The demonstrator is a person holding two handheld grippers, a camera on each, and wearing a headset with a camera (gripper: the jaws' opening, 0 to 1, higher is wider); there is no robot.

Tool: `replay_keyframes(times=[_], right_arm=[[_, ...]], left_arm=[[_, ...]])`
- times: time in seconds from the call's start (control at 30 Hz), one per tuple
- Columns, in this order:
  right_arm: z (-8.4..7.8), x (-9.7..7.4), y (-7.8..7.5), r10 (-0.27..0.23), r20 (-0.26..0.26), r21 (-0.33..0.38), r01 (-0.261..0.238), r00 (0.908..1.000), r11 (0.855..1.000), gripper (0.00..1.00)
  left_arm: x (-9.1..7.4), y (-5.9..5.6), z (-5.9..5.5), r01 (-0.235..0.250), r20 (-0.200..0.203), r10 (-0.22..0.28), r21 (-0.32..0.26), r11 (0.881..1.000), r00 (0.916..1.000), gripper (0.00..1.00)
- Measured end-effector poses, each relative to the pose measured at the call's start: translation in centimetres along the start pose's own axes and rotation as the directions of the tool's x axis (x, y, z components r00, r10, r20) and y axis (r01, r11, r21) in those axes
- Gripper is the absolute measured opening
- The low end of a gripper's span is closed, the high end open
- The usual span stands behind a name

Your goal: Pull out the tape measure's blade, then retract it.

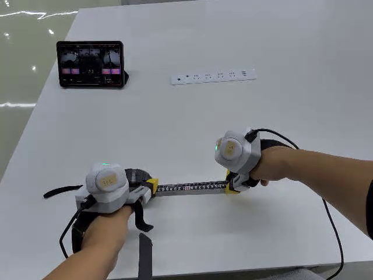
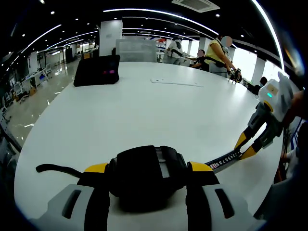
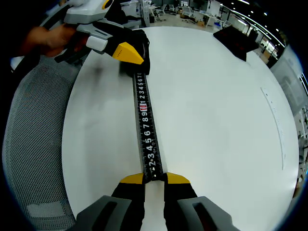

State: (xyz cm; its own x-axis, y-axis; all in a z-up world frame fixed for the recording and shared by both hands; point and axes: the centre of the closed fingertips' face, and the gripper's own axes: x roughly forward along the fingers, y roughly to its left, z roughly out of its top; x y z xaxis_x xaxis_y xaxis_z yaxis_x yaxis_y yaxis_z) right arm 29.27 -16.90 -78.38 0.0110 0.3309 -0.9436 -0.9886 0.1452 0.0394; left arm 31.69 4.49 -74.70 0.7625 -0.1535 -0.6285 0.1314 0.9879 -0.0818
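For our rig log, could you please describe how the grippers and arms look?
The left gripper and right gripper each have a rounded white housing with a green light, and black jaws tipped in yellow. Black wrist straps and a black cable come off each. The forearms are bare; a dark sleeve shows on the right upper arm.

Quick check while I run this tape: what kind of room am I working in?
Likely an open-plan office or lab hall: a big white table carrying a tablet and a power strip, long ceiling light strips, and other people beyond the table.
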Motion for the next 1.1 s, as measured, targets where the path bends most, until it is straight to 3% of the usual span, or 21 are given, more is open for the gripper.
replay_keyframes(times=[1.1], right_arm=[[1.3, 0.5, 0.2, 0.013, 0.026, 0.002, -0.013, 0.9996, 1.000, 0.10]], left_arm=[[0.0, 0.0, -0.1, 0.010, -0.016, -0.011, -0.013, 1.000, 0.9998, 0.59]])
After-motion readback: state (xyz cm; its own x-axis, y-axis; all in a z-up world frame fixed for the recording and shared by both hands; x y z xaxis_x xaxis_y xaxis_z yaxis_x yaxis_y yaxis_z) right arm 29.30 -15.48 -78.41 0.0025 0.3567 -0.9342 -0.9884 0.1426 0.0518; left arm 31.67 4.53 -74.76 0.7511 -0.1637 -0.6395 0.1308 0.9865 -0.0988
